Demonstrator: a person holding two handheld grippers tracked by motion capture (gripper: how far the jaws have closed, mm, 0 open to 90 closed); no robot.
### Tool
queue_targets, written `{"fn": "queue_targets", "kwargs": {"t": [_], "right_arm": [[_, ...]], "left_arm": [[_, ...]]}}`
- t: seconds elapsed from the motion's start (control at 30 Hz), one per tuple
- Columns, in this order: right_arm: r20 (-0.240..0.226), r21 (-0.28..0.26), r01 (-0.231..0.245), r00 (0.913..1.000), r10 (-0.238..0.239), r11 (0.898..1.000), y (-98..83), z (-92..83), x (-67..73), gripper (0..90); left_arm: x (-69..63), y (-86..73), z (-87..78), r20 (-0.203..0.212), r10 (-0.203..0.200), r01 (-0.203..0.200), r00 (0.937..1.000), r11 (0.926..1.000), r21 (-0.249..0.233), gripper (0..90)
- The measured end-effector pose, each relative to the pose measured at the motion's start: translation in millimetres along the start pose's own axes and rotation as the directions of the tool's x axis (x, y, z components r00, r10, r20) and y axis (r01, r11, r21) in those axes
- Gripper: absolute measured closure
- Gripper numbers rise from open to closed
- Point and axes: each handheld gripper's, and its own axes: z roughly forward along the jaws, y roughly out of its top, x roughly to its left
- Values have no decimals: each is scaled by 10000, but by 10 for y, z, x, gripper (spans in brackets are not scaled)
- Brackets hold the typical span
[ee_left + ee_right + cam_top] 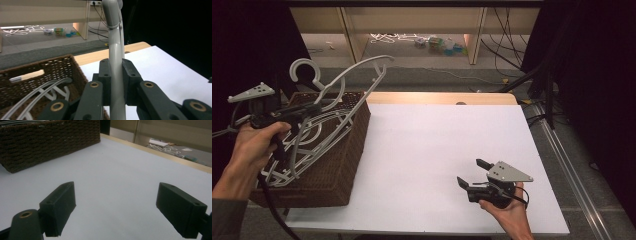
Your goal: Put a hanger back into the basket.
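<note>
My left gripper is shut on a grey plastic hanger, which it holds lifted above the brown wicker basket at the table's left. In the left gripper view the hanger's bar runs upright between the two black pads, which press on it from both sides. More grey and white hangers lie in the basket. My right gripper rests low over the white table near its front right, open, with nothing between its jaws.
The basket stands on the table's left part, its near wall facing the right gripper. A wooden strip edges the table's far side. Beyond it are shelving legs, cables and small items on the floor.
</note>
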Motion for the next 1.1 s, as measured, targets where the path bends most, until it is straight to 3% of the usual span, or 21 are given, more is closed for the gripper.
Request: {"fn": "queue_targets", "kwargs": {"t": [0.07,0.2,0.53,0.77,0.87,1.1], "right_arm": [[-8,237,31,10000,-31,9997,6,-20,-2,168],[-60,4,-16,10000,16,10000,-2,1,-1,168],[-209,192,-125,9997,129,9997,-7,6,9,168],[-151,117,28,9999,-26,9999,-11,16,2,168],[-216,223,41,9998,-36,9997,-9,12,7,169],[-255,249,36,9997,-30,9997,-11,14,9,169]], "left_arm": [[51,-10,-7,-101,31,-31,9999,10000,20,795],[151,-38,-13,-212,155,-153,9997,9998,88,795],[434,-163,-66,-777,416,-392,9961,9987,322,795],[567,-265,-123,-1044,794,-738,9914,9957,569,794],[640,-323,-161,-1292,1021,-925,9863,9926,789,794],[729,-433,-198,-1344,1354,-1219,9816,9870,1045,794]]}}
